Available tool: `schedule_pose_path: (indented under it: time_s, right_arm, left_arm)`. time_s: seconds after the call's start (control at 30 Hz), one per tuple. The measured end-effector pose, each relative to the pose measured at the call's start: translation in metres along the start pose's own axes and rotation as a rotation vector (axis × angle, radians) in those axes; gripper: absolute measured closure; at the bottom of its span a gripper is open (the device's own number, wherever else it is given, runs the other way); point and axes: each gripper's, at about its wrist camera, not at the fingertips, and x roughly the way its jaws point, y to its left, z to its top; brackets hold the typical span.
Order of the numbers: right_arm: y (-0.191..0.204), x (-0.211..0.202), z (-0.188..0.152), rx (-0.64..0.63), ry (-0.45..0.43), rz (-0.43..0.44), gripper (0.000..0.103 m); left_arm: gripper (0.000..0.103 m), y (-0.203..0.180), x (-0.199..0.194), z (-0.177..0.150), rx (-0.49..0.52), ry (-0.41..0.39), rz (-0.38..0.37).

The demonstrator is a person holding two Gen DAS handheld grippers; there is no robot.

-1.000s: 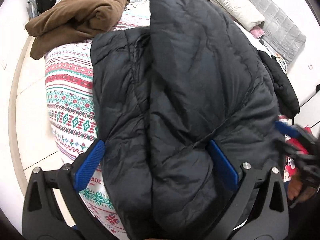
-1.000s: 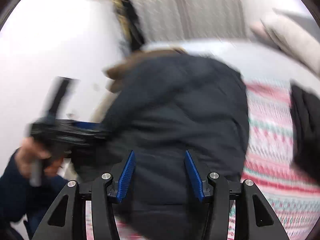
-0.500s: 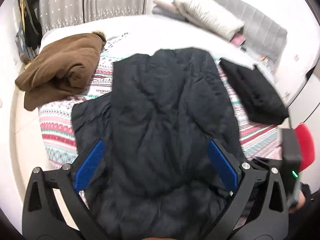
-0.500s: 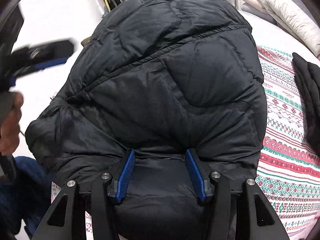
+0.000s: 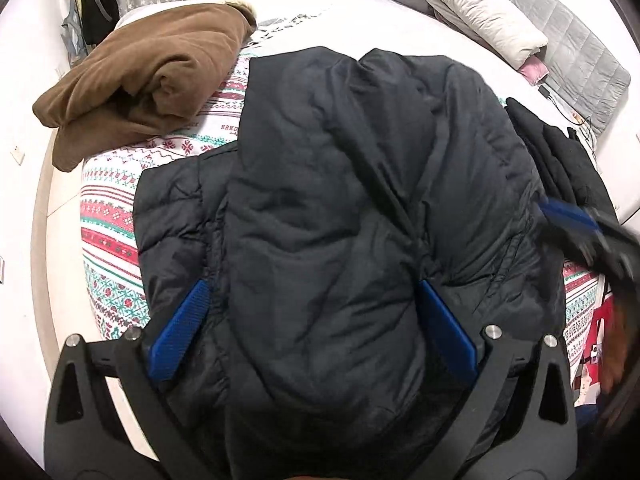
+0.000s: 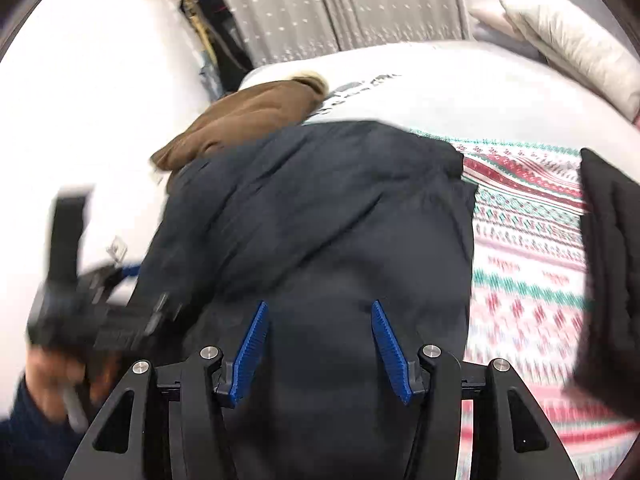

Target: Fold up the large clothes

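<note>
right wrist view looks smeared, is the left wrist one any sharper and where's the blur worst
Left wrist view: sharp on the black puffer jacket, only the right gripper streaked. Right wrist view: motion blur throughout, worst on the left gripper and patterned blanket.

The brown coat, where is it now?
In the left wrist view the brown coat lies bunched on the bed's far left corner, left of the black jacket.
</note>
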Motion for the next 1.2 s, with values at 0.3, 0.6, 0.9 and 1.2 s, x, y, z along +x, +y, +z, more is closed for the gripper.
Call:
schedule_pose_path:
  time_s: [0.3,0.6,0.9,1.2]
  right_arm:
    - [-0.033,0.088,0.038,0.077,0.116,-0.024,0.042]
    - [-0.035,0.137,0.036,0.087,0.188,-0.054,0.033]
    - [-0.034,0.089,0.039,0.110,0.085,-0.025,0.031]
    - [-0.047,0.016,-0.022,0.255,0.057,0.140,0.022]
  left_arm:
    - [0.000,-0.006,0.010,-0.003,-0.004,0.001,0.028]
    - [0.000,-0.001,0.025,0.003,-0.009,0.025,0.035]
    - [0.000,0.024,-0.012,0.005,-0.054,-0.025,-0.057]
    - [0.000,0.073,-0.035,-0.033,-0.170,0.016,-0.245]
